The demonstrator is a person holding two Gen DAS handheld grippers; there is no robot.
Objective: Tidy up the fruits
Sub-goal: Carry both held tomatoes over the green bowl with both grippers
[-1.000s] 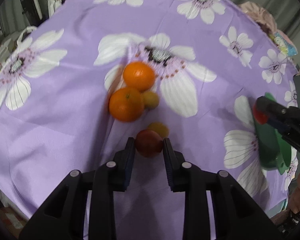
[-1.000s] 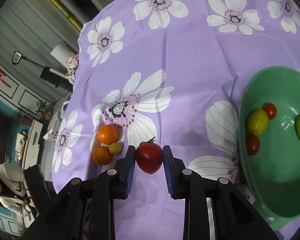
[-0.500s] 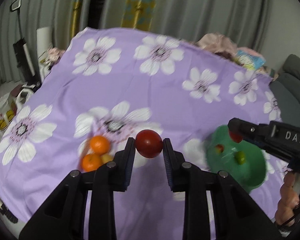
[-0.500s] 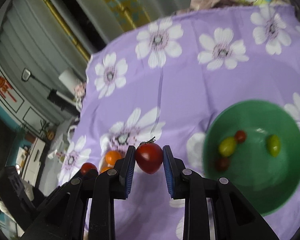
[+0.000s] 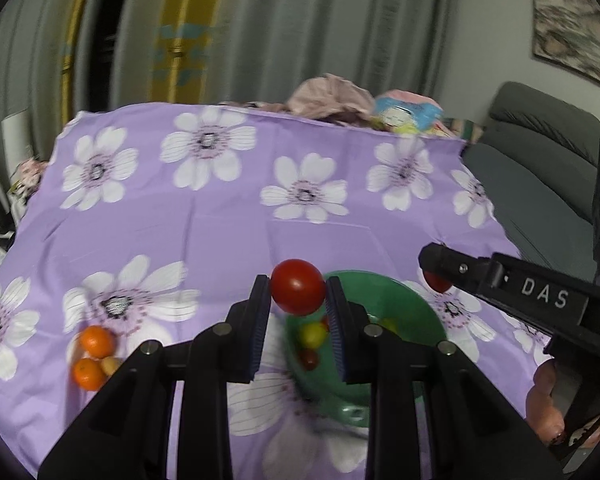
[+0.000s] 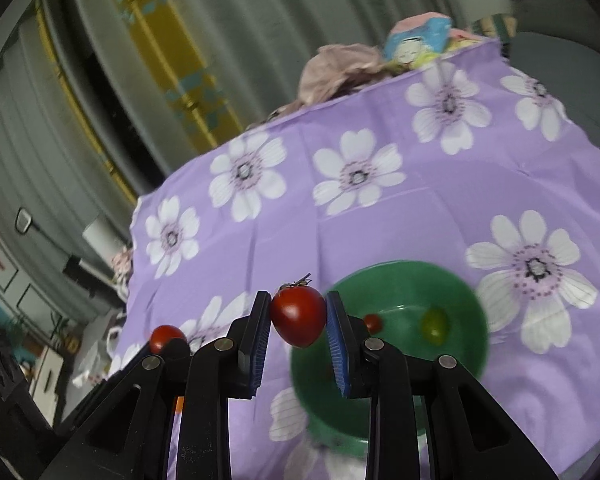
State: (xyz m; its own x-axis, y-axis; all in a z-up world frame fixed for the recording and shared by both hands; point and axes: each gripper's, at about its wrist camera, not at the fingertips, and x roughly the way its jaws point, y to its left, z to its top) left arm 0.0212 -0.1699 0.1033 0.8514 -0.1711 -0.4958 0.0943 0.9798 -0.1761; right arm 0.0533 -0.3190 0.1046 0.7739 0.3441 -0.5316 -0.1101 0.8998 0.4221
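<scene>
In the left wrist view my left gripper (image 5: 297,300) is shut on a round red tomato (image 5: 298,285), held in the air over the near left rim of the green bowl (image 5: 404,300). In the right wrist view my right gripper (image 6: 298,322) is shut on a red tomato with a stem (image 6: 298,314), above the bowl's (image 6: 404,288) left edge. The bowl holds a small red tomato (image 6: 373,323) and a green fruit (image 6: 434,325). Two oranges (image 5: 96,340) and a small yellow fruit (image 5: 109,364) lie on the purple flowered cloth (image 5: 228,232) at the left.
A heap of pink cloth (image 5: 328,96) and a colourful packet (image 5: 404,114) sit at the table's far edge. A grey sofa (image 5: 540,168) stands to the right, with curtains behind the table. A hand (image 5: 544,404) holds the right gripper's handle.
Both grippers have risen and swung toward the green bowl, each still shut on its tomato. The left one lifted its tomato off the cloth beside the oranges. The views have tilted up to show the curtains.
</scene>
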